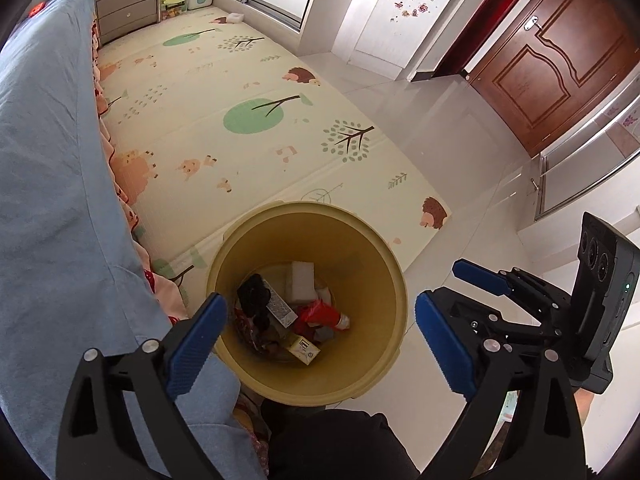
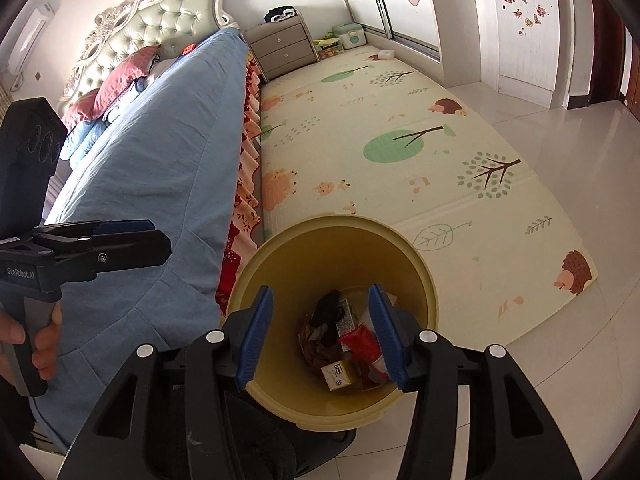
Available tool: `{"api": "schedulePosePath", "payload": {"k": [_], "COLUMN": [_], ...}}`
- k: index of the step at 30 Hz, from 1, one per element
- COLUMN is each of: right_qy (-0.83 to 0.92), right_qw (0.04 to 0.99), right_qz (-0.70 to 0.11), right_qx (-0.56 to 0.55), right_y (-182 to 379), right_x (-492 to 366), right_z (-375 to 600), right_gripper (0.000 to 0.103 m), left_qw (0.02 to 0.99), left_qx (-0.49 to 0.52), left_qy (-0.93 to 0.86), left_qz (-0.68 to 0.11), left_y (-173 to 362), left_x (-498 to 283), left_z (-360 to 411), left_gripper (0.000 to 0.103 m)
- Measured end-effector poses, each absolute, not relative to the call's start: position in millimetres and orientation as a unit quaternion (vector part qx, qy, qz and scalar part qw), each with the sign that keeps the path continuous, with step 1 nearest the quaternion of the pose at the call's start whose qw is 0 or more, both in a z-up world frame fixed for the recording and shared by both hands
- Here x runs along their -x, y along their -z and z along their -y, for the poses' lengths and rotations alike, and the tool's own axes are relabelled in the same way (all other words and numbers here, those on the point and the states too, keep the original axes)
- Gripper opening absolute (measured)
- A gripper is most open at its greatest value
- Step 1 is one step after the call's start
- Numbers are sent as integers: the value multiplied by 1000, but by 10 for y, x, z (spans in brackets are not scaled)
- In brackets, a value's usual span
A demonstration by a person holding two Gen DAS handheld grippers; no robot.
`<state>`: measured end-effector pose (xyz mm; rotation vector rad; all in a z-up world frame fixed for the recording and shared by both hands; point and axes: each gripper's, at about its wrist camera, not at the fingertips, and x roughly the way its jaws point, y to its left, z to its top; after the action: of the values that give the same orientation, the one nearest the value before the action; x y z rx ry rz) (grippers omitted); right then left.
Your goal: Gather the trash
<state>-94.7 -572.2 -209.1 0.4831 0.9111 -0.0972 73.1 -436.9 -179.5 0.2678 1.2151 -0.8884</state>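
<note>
A yellow bin stands on the floor by the bed and also shows in the right wrist view. It holds several pieces of trash: a red wrapper, a white block, a small yellow carton and dark items. My left gripper is wide open and empty above the bin. My right gripper is open and empty over the bin's mouth; it also shows at the right of the left wrist view. The left gripper shows at the left of the right wrist view, over the bed.
A bed with a blue cover runs along the left. A patterned play mat covers the floor beyond the bin. A grey nightstand stands at the far end. A brown door is at the right, past white tiled floor.
</note>
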Motion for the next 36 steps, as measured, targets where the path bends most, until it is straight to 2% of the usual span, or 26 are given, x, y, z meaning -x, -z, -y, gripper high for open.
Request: {"api": "schedulePosePath", "payload": {"k": [12,22,36], "right_qy": [44,44,-44], "right_qw": [872,888,920], "right_qz": [-431,-413,-369], "right_qx": [-226,-196,-127], "right_y": [1972,1593,932], "right_x": [1011,1103,817], "right_z": [5677,5436,4443], "right_gripper": [49,49,50], "left_qw": [728,747,824], "left_qx": [-121,-109,-81], "left_qy": [411,425,361], "left_qz": [-536,-500,-429], "left_y": [1702,1388,872], "left_x": [-655,-489,-379], "left_z": [4338,4084,2784], "left_gripper": [95,95,95]}}
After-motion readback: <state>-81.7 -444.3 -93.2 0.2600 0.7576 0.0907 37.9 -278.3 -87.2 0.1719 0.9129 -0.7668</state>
